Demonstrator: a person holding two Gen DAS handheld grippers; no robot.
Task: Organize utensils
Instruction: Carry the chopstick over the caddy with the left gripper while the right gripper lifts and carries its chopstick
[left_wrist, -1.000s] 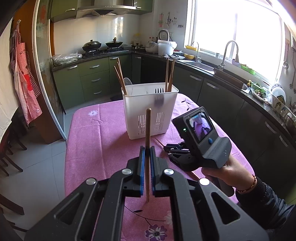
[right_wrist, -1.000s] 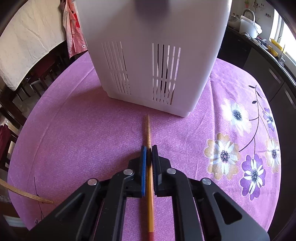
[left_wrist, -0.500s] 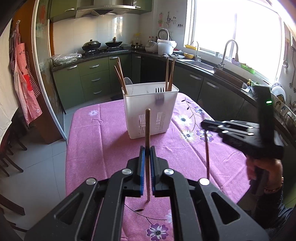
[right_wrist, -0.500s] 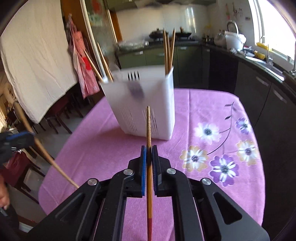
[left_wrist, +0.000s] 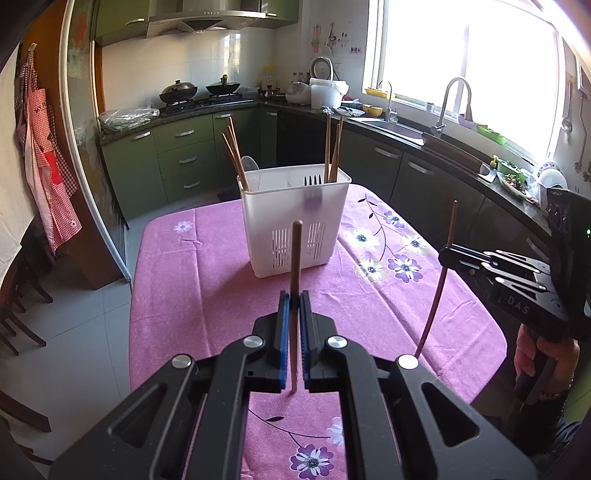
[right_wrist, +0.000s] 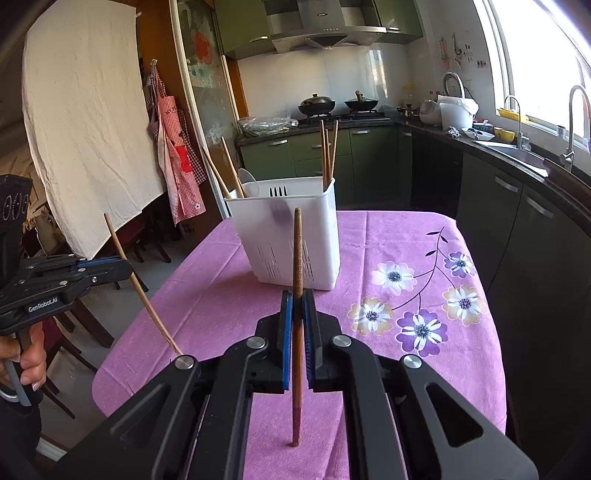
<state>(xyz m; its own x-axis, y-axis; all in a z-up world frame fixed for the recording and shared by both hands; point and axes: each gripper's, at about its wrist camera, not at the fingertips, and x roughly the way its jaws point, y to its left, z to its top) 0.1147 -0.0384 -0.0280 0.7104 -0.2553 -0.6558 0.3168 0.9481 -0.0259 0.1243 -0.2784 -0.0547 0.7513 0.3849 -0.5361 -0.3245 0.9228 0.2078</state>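
A white slotted utensil holder (left_wrist: 295, 221) (right_wrist: 291, 236) stands on the pink flowered tablecloth (left_wrist: 207, 266) (right_wrist: 388, 240), with several chopsticks, a fork and a spoon in it. My left gripper (left_wrist: 294, 299) (right_wrist: 127, 267) is shut on a brown chopstick (left_wrist: 295, 258) (right_wrist: 140, 284), held upright above the table, short of the holder. My right gripper (right_wrist: 297, 295) (left_wrist: 445, 254) is shut on another chopstick (right_wrist: 297, 258) (left_wrist: 441, 277), raised over the table to the right of the left one.
Green kitchen cabinets and a dark counter with a sink (left_wrist: 399, 125) run along the back and right. Woks sit on the stove (left_wrist: 199, 96). Aprons (left_wrist: 44, 155) and a white cloth (right_wrist: 85, 129) hang at the left, dark chairs beneath. A person's hands grip both handles.
My right gripper lifted its chopstick off the tablecloth by the holder and swung up and back to the right side. The left gripper stayed still with its chopstick.
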